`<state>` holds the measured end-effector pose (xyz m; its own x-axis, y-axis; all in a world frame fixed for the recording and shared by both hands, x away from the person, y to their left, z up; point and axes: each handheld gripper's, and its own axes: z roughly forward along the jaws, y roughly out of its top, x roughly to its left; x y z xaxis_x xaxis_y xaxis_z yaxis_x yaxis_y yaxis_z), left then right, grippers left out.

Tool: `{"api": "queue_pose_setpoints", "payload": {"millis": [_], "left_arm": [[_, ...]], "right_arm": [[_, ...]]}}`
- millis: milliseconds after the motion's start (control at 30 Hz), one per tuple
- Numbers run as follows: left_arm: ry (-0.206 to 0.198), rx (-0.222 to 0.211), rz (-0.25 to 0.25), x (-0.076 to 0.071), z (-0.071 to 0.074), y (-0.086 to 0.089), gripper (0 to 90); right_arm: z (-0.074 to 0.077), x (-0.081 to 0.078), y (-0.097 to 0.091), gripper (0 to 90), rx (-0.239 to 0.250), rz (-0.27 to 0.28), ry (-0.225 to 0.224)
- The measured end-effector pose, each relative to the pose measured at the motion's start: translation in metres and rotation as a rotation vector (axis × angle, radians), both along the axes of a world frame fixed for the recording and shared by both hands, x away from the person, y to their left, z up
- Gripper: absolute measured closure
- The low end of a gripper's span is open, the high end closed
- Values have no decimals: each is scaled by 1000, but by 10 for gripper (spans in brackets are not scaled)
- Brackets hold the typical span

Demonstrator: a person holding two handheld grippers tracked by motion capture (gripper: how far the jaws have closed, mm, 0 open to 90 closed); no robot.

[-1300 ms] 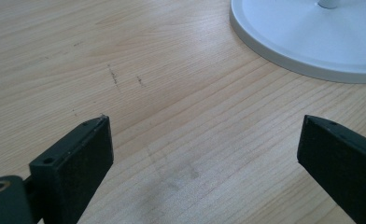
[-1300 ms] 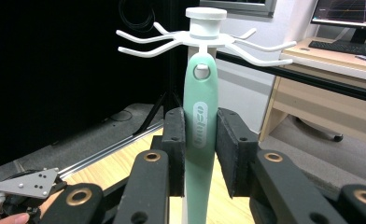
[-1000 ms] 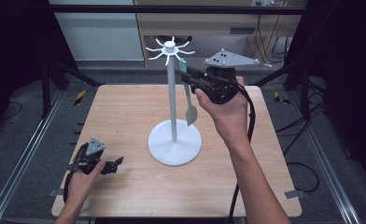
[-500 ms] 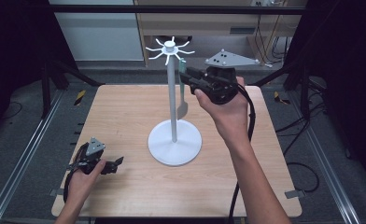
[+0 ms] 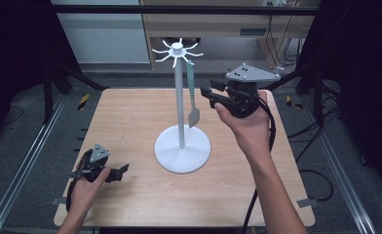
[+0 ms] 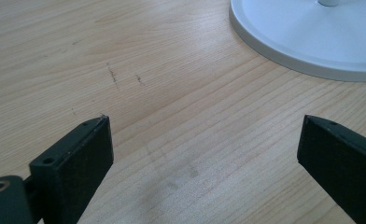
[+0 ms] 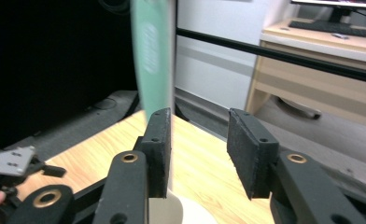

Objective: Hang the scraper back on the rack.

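While hung from a hook at the top of the white stand, hangs plumb, blade down, above the round base and just beside the pole: entry for the spatula. Long axis vertical, parallel to the pole.

Position relative to right gripper: just to the left of the jaws in the high view, at mid-handle height, close but apart. In the right gripper view, green handle beyond the tip of one jaw, not between the pads; gap between the jaws empty. Jaws of right gripper apart, just been opening, nothing clamped.

Left gripper low on the desk near the front left corner, well apart from the spatula. Jaws wide apart over bare wood, edge of the stand's base ahead in the left gripper view.

Nearer hand: right, by far.

Judgement: hanging looks complete. Next move probably a level withdrawal of the right gripper away from the pole. Risk: brushing the handle on the way out and setting the spatula swinging or lifting it off the hook.
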<state>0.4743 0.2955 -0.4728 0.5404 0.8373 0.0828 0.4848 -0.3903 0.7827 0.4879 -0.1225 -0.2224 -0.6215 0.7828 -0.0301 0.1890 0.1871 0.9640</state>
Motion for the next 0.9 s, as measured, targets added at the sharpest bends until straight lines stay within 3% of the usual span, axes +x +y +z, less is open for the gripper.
{"api": "queue_pose_setpoints", "payload": {"millis": [300,567,800,900], "left_arm": [[1,2,2,0,0,1,32],[1,4,3,0,0,1,32],[1,-5,10,0,0,3,32],[-2,-8,12,0,0,3,32]], "right_arm": [[-30,0,-20,521,-41,-84,33],[-63,-1,-33,447,-83,-126,96],[-89,-4,-42,410,-100,-154,126],[-103,-6,-45,333,-104,-186,133]]}}
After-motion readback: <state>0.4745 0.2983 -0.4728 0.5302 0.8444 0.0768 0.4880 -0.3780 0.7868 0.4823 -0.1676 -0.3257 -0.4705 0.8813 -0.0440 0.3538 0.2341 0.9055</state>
